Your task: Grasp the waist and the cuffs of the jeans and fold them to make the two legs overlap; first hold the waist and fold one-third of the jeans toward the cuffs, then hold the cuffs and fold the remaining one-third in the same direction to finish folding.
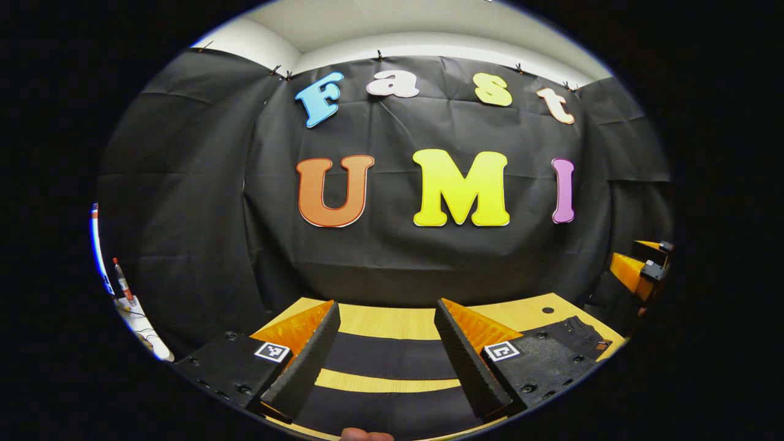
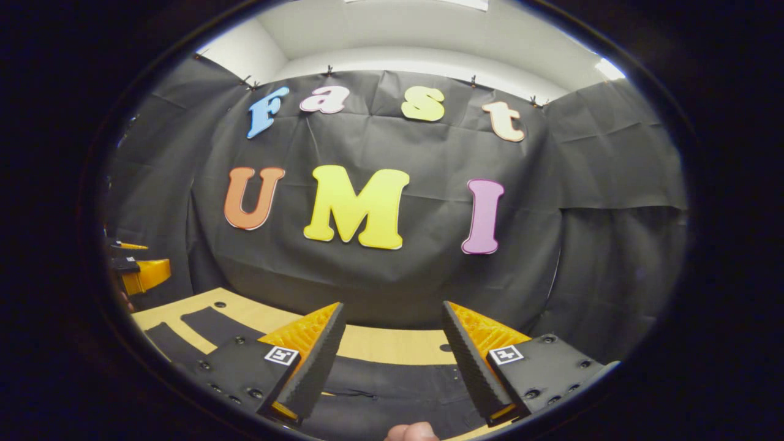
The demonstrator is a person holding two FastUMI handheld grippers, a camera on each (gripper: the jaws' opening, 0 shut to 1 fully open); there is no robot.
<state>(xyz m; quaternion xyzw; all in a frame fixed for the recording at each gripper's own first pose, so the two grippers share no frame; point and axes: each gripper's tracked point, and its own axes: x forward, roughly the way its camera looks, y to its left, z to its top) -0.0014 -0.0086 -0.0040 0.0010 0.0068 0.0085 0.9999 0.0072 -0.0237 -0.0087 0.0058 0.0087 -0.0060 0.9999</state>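
The jeans (image 1: 392, 358) lie flat on the wooden worktop (image 1: 398, 321), the two legs as dark bands side by side with a strip of wood between them in the left gripper view; the waist end (image 1: 572, 334) lies to the right there, and in the right gripper view it spreads just under that gripper. Both grippers hover above the cloth with jaws released and nothing between them: the left gripper (image 1: 389, 355) over the legs, the right gripper (image 2: 392, 361) over the waist part (image 2: 392, 383).

The legs are not yet overlapped, so the step in hand looks like the first grasp. To do it well, each gripper should probably come down on the near edge of the cloth (one at the waist, one toward the cuffs), pinch the denim alone, then carry that leg evenly onto the far one so the edges line up.

The worktop has small dark holes (image 1: 547, 310), and a white ledge with a red-capped item (image 1: 122, 278) sits far left, well apart. Nothing appears to block the fold.
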